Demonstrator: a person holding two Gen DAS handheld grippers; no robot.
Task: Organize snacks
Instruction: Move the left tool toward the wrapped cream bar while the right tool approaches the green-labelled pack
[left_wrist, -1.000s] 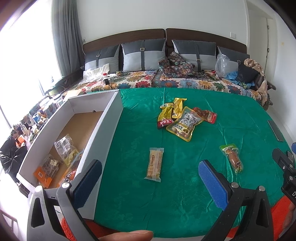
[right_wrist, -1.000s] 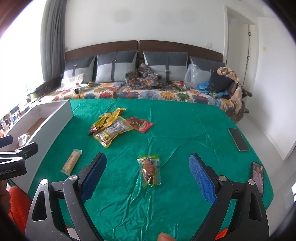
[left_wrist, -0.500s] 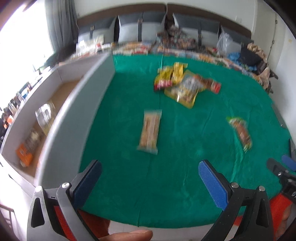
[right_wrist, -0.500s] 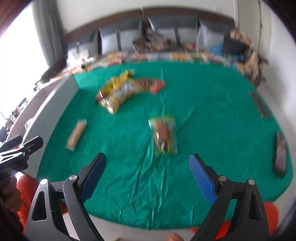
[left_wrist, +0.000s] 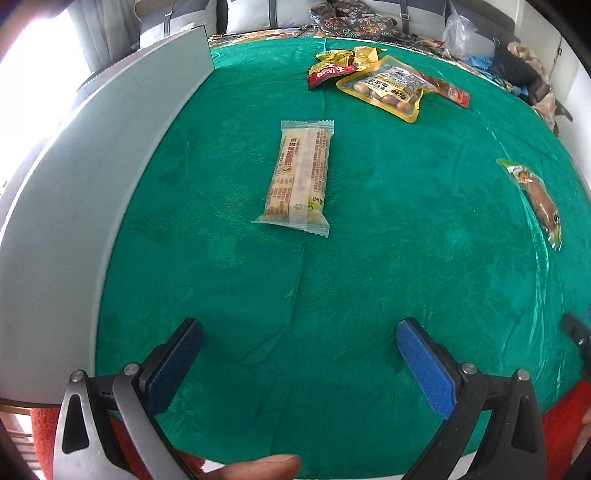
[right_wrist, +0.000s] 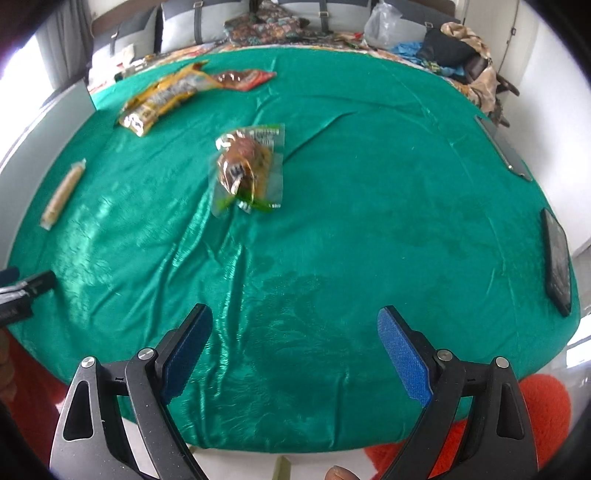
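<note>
A beige wrapped snack bar (left_wrist: 300, 176) lies on the green cloth, ahead of my open left gripper (left_wrist: 300, 350), which hovers low over the cloth with nothing between its pads. The same bar (right_wrist: 62, 192) shows at the left of the right wrist view. A clear-and-green packet with a brown snack (right_wrist: 246, 167) lies ahead and left of my open right gripper (right_wrist: 295, 338); it also appears as a packet (left_wrist: 535, 199) at the right of the left wrist view. A pile of yellow and red packets (left_wrist: 384, 83) sits farther back.
The white box wall (left_wrist: 110, 155) runs along the left side of the green cloth (left_wrist: 369, 277). Two dark phones (right_wrist: 557, 258) (right_wrist: 504, 147) lie near the right edge. A bed with pillows and clutter is behind. Orange fuzzy fabric (right_wrist: 543, 410) shows below the table's near edge.
Both grippers have dropped and tilted down toward the cloth, moving forward. The snack bar and the green packet now look larger and closer. The box interior has left the left view.
</note>
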